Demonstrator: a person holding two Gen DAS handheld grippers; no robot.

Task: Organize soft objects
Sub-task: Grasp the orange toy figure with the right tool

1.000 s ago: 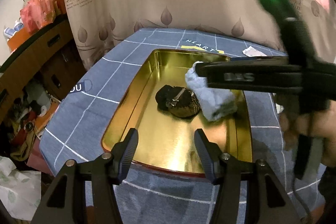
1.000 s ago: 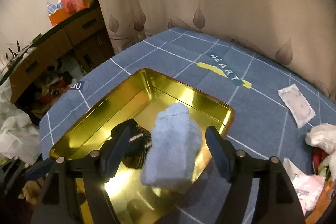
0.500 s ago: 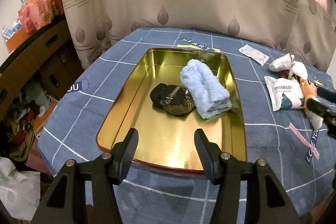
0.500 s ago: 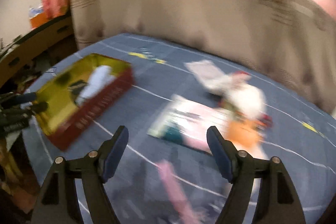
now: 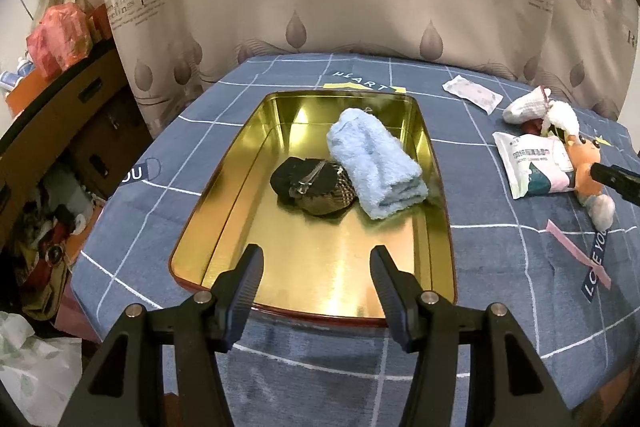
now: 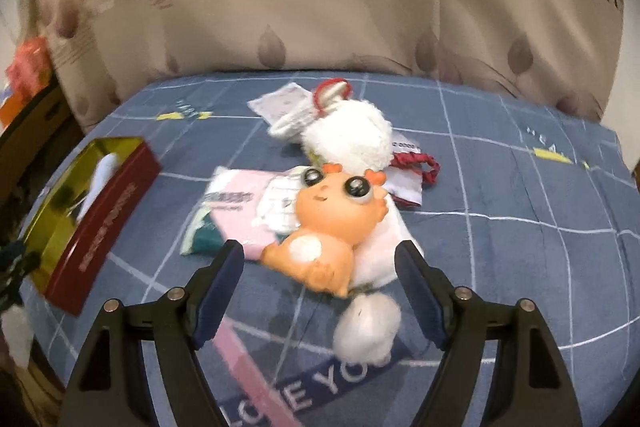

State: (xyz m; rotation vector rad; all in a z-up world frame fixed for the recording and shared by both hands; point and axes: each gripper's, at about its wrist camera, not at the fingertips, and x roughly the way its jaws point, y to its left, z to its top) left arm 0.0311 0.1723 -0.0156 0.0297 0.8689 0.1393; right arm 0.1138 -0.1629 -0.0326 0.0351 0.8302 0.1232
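Gone from over the gold-lined rectangular tin [image 5: 438, 227], the right gripper [image 6: 320, 259] now hangs above the orange big-eyed plush toy [image 6: 328, 223] on the blue checked tablecloth [image 6: 520, 247]. Left behind in the tin, the rolled light-blue towel [image 5: 374, 171] lies touching the dark woven pouch [image 5: 314, 183]; that placement appears complete. Right jaws stand wide, straddling the plush without touching it. The left gripper [image 5: 316, 291] hovers released and empty at the tin's near rim.
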